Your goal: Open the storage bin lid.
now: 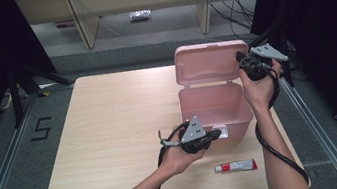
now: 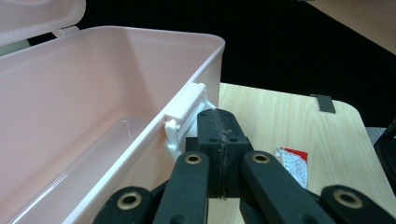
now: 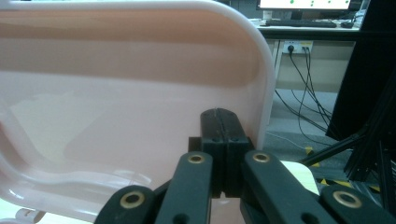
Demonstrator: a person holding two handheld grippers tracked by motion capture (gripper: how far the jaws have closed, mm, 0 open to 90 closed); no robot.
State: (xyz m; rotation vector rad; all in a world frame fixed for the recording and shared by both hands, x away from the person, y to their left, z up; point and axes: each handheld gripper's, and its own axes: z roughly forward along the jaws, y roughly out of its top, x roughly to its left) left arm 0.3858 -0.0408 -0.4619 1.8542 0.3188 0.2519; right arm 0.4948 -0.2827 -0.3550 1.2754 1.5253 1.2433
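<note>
A pink plastic box [image 1: 216,105] stands open on the wooden table [image 1: 110,123], its lid [image 1: 210,63] upright behind it. My left gripper [image 1: 216,133] is shut with nothing between its jaws, its tips right by the white latch [image 2: 184,116] on the box's front wall [image 2: 140,158]. My right gripper [image 1: 240,57] is also shut and empty, with its tips at the lid's right edge. In the right gripper view the closed gripper [image 3: 223,123] lies against the inner face of the lid [image 3: 116,93]. The inside of the box [image 2: 84,107] is bare as far as it shows.
A small red and white tube [image 1: 236,166] lies near the table's front edge, right of my left hand; the tube [image 2: 294,163] is beyond the left jaws. Shelving legs and cables stand behind the table. Black stands flank both sides.
</note>
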